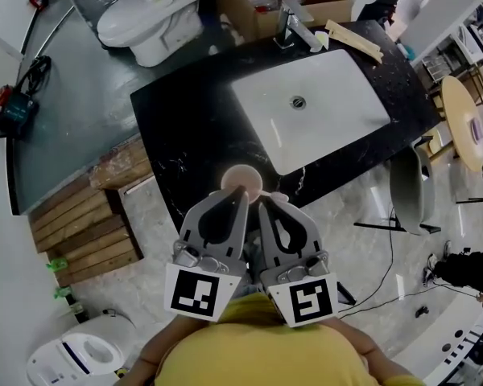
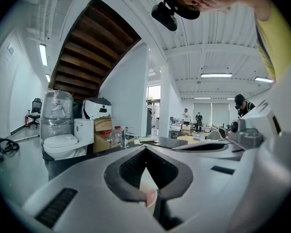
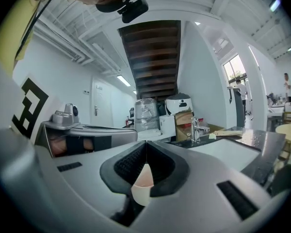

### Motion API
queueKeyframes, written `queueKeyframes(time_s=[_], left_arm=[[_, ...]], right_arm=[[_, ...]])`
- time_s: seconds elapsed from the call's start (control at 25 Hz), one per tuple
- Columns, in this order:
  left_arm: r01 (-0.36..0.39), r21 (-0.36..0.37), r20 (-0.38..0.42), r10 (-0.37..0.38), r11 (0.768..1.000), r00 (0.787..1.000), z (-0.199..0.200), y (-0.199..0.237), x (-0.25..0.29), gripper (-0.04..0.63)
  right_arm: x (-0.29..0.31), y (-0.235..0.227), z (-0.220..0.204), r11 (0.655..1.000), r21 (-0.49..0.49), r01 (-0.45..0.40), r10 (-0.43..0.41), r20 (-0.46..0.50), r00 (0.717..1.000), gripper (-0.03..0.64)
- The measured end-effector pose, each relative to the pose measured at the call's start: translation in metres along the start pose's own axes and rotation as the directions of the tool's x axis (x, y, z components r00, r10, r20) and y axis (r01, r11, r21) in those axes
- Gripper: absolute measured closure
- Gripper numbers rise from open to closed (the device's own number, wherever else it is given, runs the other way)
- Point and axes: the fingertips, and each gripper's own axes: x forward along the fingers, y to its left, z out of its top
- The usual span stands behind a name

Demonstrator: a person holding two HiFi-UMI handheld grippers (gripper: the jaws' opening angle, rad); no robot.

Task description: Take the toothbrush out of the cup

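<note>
Nearest, bottom of head view: person's yellow top, then the 2 marker cubes side by side, w/ both tongs reaching fwd from them.

Left tongs: in left gripper view the jaw tips meet, nothing pinched btwn them. Pale pink cup shows thru the gap below the tips.

Right tongs: just beside the left, nearly touching it. In right gripper view tips also together, holding nothing, and the same cup is seen thru the opening under the tips.

Cup stands upright at the near edge of the black tabletop, right in front of both tongs; the left tips overlap its near rim in head view. Can't make out the toothbrush in any view.

Beyond the cup: white sink basin set into the tabletop, drain in its middle. Chrome faucet at its far side, w/ a wooden strip lying near it to the right.

Farther: cardboard box behind the tabletop, and a white toilet to its left on the floor. Wood pallet on the floor left of the tabletop
</note>
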Motion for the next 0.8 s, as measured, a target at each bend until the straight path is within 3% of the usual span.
queueKeyframes(time_s=[0.4,0.8], left_arm=[[0.066,-0.007,-0.029,-0.066,0.998,0.997,-0.009,0.000,0.001,0.584],[0.074,-0.007,-0.039,-0.075,0.997,0.996,-0.012,0.007,0.001,0.584]], right_arm=[[-0.002,0.003,-0.021,0.997,0.049,0.059,-0.057,-0.042,0.997,0.598],[-0.006,-0.004,-0.050,0.990,0.116,0.082,-0.069,-0.119,0.991,0.598]])
